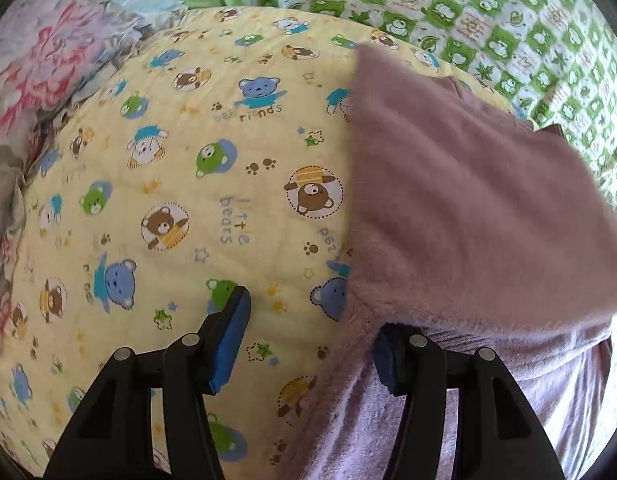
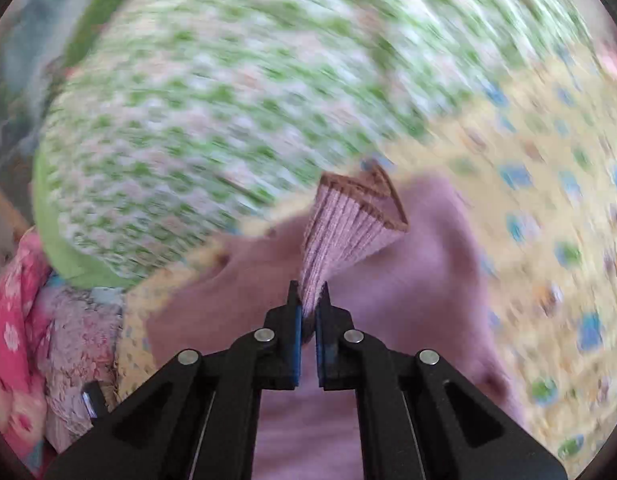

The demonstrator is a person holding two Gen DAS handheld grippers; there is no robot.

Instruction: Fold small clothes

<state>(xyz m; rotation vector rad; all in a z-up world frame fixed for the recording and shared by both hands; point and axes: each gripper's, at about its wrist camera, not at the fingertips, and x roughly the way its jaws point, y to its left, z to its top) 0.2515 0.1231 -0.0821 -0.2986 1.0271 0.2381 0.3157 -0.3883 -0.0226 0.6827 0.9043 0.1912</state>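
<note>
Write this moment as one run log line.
right tool: shut on ribbed cuff | left tool: open over bear blanket | pink garment: partly lifted

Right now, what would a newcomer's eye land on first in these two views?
The right claw, shut on the ribbed, brown-trimmed cuff of a fuzzy mauve garment. Next, the yellow bear-print quilt under it, with the left claw open at the garment's near edge. A green frog-print blanket lies behind.

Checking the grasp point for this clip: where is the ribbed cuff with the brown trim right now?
In the right wrist view, the ribbed cuff stands at centre, pinched in the right gripper above the pink garment on the yellow bear-print sheet.
</note>
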